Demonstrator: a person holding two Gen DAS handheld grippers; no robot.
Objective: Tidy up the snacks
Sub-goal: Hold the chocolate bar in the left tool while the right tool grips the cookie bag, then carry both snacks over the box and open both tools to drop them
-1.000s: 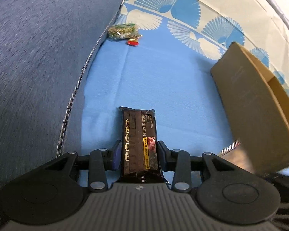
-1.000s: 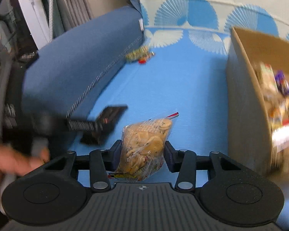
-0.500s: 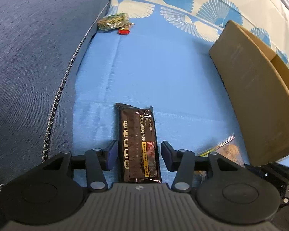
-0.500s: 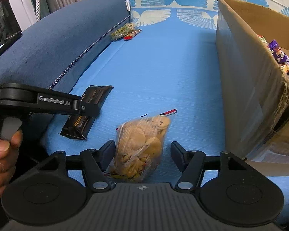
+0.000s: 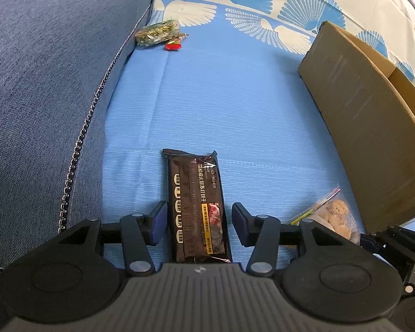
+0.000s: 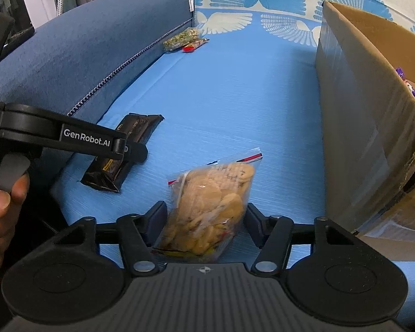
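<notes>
The long dark snack packet (image 5: 197,207) is glossy foil-like film, and the clear zip bag of round biscuits (image 6: 213,204) is shiny, crinkled plastic. The light-blue seat cover (image 5: 221,96) is finely ribbed matt cloth, the dark-blue armrest (image 5: 47,83) at left coarser weave. The brown cardboard box (image 6: 359,138) at right is matt, with glossy tape.

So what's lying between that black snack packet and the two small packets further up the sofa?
Nothing: between the black snack packet and the two small packets, only bare blue sofa cover shows, in both wrist views.
</notes>
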